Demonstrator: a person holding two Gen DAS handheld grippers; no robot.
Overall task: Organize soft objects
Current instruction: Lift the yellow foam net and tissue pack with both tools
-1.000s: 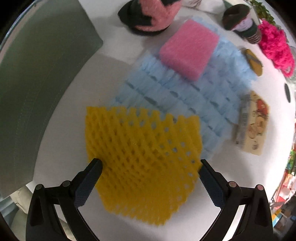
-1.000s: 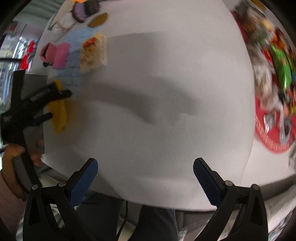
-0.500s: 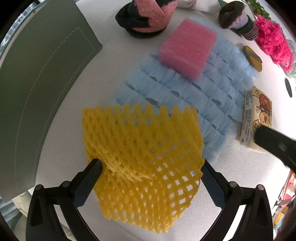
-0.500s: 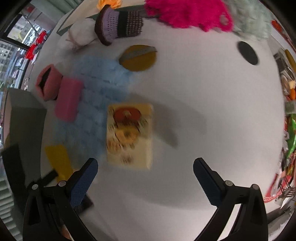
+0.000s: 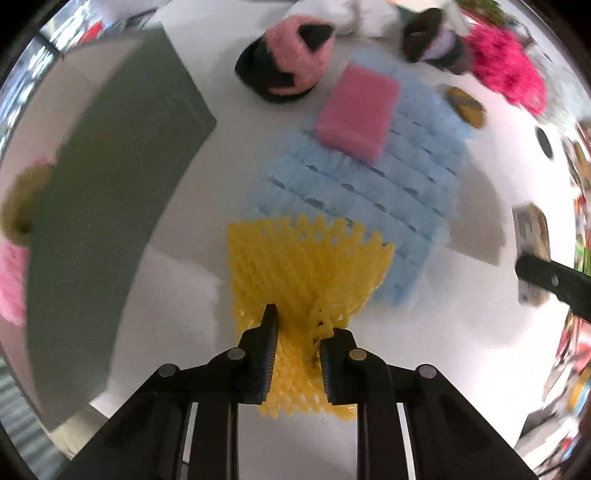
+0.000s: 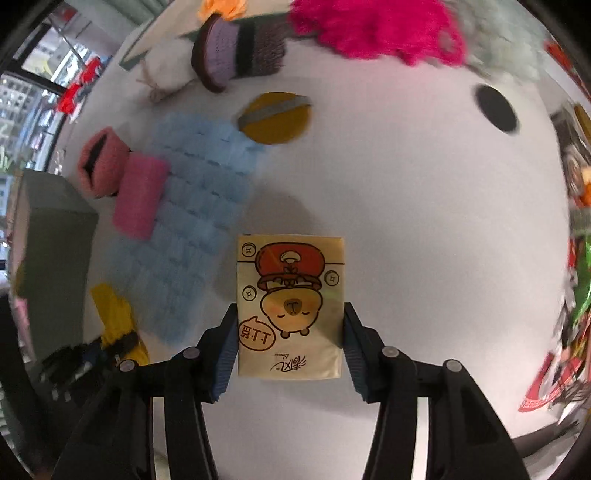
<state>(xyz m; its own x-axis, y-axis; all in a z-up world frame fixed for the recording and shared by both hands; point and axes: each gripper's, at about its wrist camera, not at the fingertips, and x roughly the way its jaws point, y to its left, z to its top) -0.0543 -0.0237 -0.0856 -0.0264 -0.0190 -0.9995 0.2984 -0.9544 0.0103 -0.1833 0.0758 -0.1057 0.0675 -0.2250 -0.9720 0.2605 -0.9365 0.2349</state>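
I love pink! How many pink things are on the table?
4, maybe more hidden: a pink sponge on the blue mat, a pink-and-black knitted piece behind it, a hot-pink fluffy thing far right, and pink fluff at the left edge.

1. Bare white table right of the tissue pack: widest free lane.
2. Left of the pack: blue fringed mat bearing a pink sponge, closing that side.
3. Grey box walls the left edge (tall, blurred).
4. Far end crowded: knitted cup, magenta fluff, mustard disc.
5. Black round spot lies flat, no obstacle.
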